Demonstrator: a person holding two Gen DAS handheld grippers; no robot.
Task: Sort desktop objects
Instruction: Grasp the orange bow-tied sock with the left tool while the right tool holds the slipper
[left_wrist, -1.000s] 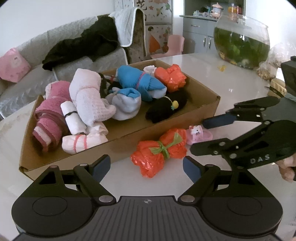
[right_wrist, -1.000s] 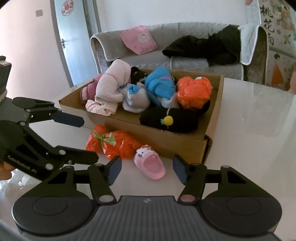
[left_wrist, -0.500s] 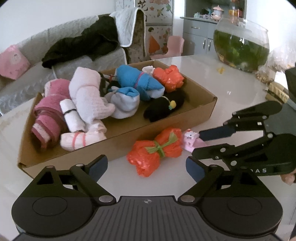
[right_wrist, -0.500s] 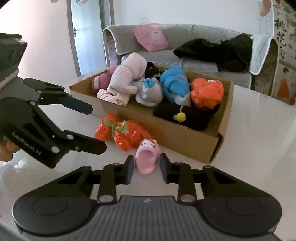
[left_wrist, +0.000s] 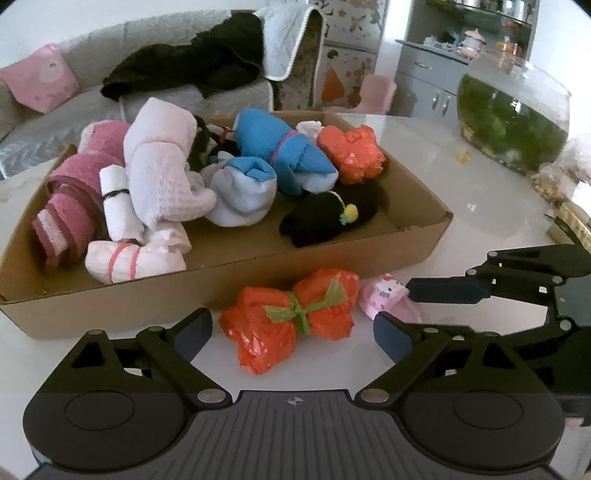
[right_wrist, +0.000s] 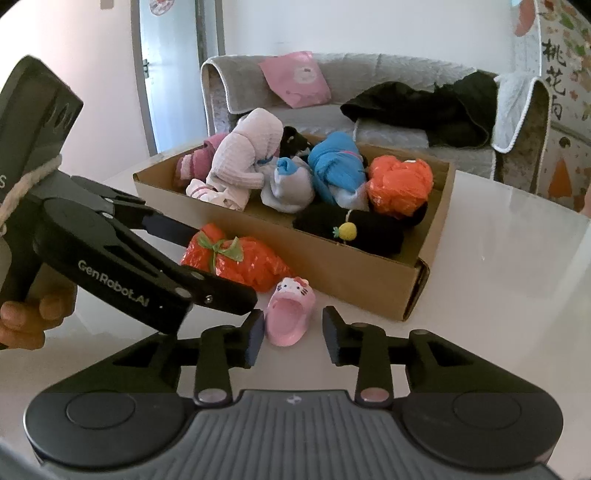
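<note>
While my right gripper (right_wrist: 293, 334) brackets the pink slipper (right_wrist: 290, 312) by the box (right_wrist: 364, 275) without pressing it, having just reopened slightly, my wide-open left gripper (left_wrist: 291, 328) faces the nearer orange bundle (left_wrist: 291, 315), lying crosswise dead ahead.

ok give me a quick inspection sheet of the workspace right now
surface: glossy white table, no spills seen
job's things: orange plastic bundle tied with a green strip and small pink cat-face slipper lie on the table in front of the brown cardboard box, which holds rolled cloth bundles
clutter: round glass fishbowl at the far edge
grippers: left tongs wide open at the orange bundle; right tongs narrowly open around the slipper's heel, not clamping it; both have just been opening
cables: nothing seen
surroundings: grey sofa with pink cushion and black garment
</note>
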